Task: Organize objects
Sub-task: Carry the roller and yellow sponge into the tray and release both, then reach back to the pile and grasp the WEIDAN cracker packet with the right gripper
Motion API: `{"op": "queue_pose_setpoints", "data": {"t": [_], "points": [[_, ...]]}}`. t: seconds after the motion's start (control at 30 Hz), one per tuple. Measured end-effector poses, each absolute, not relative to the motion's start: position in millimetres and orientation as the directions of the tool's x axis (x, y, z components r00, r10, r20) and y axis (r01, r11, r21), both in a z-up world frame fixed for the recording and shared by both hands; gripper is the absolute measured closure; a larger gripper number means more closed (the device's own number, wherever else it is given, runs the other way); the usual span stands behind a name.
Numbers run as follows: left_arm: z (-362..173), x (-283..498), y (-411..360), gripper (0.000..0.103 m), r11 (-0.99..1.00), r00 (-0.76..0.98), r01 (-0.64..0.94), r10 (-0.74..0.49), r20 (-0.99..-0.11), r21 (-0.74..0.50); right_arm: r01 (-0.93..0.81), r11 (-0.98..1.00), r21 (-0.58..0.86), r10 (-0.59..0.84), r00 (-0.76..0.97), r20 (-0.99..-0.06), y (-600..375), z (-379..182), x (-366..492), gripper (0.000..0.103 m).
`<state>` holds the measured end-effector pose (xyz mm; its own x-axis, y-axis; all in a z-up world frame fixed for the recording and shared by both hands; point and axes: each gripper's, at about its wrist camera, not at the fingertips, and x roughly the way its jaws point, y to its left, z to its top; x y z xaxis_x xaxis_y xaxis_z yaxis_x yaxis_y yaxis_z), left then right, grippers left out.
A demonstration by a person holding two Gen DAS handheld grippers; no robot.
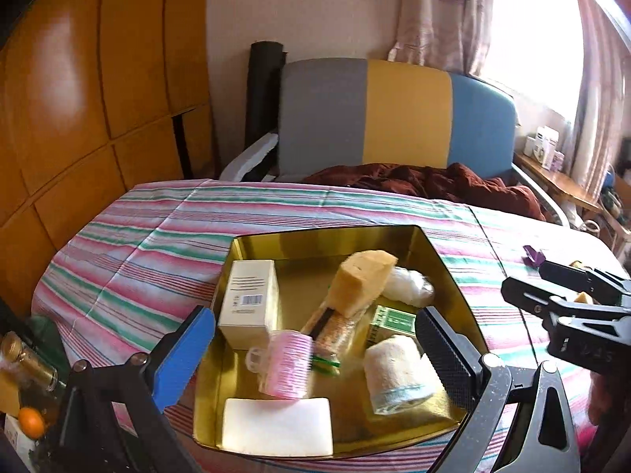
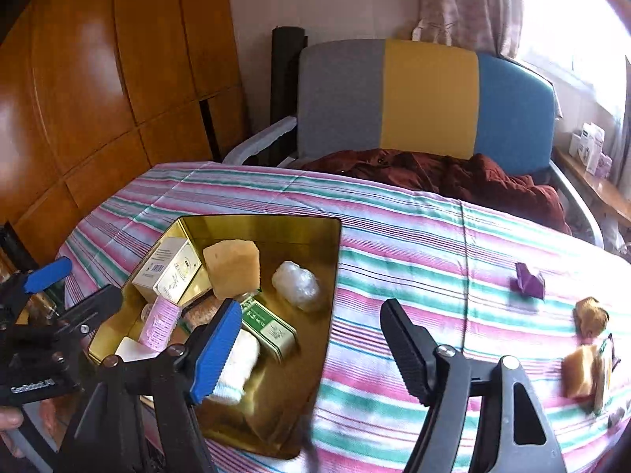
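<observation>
Gold tray [image 1: 441, 260] on the striped cloth [image 1: 157, 236] that covers the surface, toward its left half as the right wrist view shows. Inside the tray: a cream box [image 1: 250, 307] standing at the far left; a yellow sponge [image 1: 361, 280] leaning across a clear packet [image 1: 331, 335]; a crumpled clear wrap [image 1: 410, 285] at the far right; a green tin [image 1: 390, 321]; a pink hair roller [image 1: 286, 364]; a rolled towel [image 1: 398, 374] at the near right; and a white block [image 1: 276, 425] against the near wall.

Left tool [image 1: 315, 351] hovering over the near part of the tray, jaws spread wide with nothing pressed between the pads (one pad blue, the other black). Right tool [image 2: 311, 345] above the tray's right rim, jaws apart and gripping nothing.

Loose on the cloth to the right, well apart from the tray: a purple scrap [image 2: 528, 282], a small brown lump [image 2: 591, 317], possibly a sponge piece, and a tan block [image 2: 579, 370] beside a thin packet [image 2: 605, 370].

Behind the surface: a chair [image 2: 430, 98] with grey, yellow and blue panels, carrying a dark red cloth [image 2: 453, 173].
</observation>
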<state>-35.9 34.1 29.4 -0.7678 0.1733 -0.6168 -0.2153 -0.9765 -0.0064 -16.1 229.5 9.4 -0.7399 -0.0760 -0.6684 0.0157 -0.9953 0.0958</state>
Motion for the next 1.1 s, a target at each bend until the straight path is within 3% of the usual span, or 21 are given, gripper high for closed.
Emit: {"op": "queue_pose_setpoints", "data": {"t": [0.47,0.9,1.1], "points": [[17,-32,91,0.001,-0.917,-0.674,-0.394,0.329,-0.662,-0.054,-0.227,-0.967,0.117,0.077,-0.696,-0.714,328,0,26,0.029],[9,-25,161,0.001,-0.821,-0.562,-0.567,0.445,-0.697,-0.067,-0.602,-0.766,0.223,0.229,-0.581,-0.781,505,-1,109,0.029],[2,-17,192,0.001,-0.758,-0.514,-0.652,0.473,-0.716,-0.032,-0.646,-0.732,0.214,0.193,-0.499,-0.845,571,-11,118,0.029]]}}
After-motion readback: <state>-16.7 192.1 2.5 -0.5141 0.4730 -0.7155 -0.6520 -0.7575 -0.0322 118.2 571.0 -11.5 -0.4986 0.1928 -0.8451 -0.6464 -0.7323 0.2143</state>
